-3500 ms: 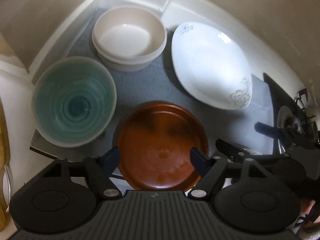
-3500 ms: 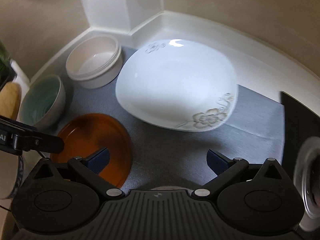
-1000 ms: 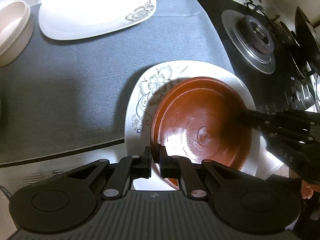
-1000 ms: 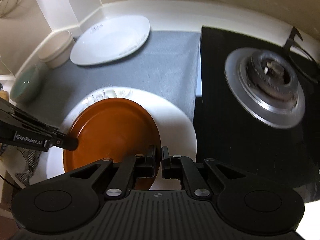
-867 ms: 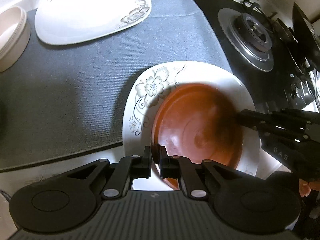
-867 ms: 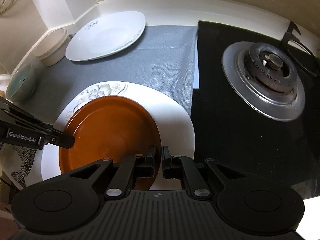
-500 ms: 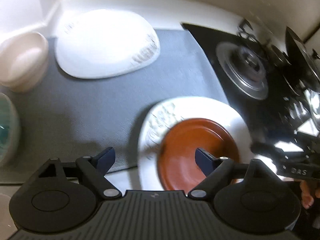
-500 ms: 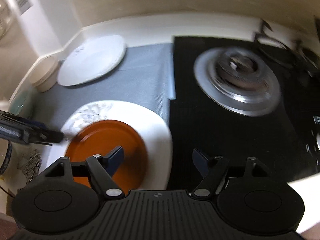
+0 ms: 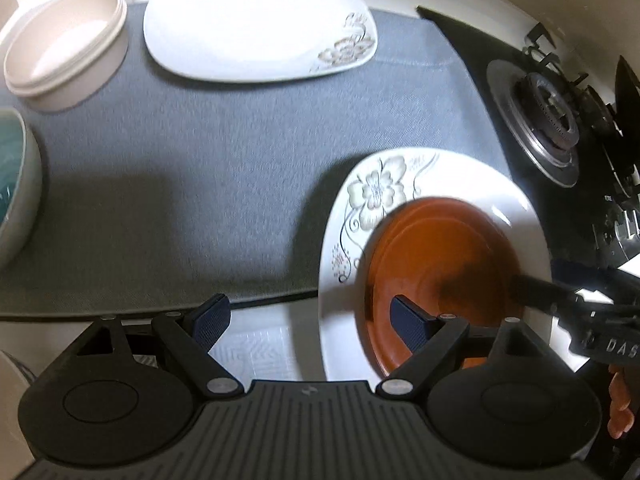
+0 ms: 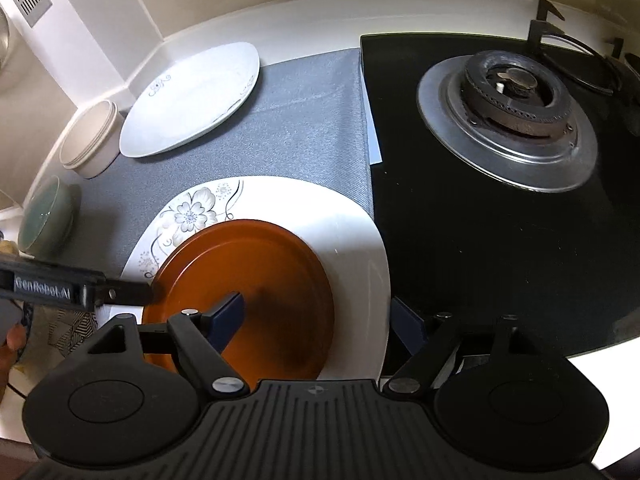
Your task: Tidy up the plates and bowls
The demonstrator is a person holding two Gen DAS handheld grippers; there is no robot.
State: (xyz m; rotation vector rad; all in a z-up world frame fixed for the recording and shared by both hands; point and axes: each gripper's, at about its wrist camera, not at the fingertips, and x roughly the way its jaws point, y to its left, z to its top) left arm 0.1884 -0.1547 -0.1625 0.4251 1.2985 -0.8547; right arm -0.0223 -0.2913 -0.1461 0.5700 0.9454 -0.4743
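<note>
The brown plate [image 10: 256, 280] is lying inside the flowered plate [image 10: 352, 232], toward that plate's 7 o'clock side, and the pair is resting partly on the grey mat [image 10: 304, 120] at the counter's front edge. From the right wrist view, a second white plate [image 10: 192, 100] is sitting at 11 o'clock of the stack, well apart from it, with the beige bowl [image 10: 90, 138] just beside it at its 8 o'clock and the green bowl [image 10: 44, 216] near the beige bowl, further toward 7 o'clock. The stove [image 10: 508, 120] is lying at 2 o'clock, its black glass just beside the flowered plate's rim.

The right gripper [image 10: 320, 320] is being held over the stack with its jaws spread wide; they have just been opening, and no plate is being pinched, one finger hanging above the brown plate and the other off the flowered plate's rim. The left gripper [image 9: 312, 320] is also being held wide apart, gripping nothing, one finger over the brown plate [image 9: 440, 264] and the other over the counter's edge beside the mat [image 9: 200, 184].
</note>
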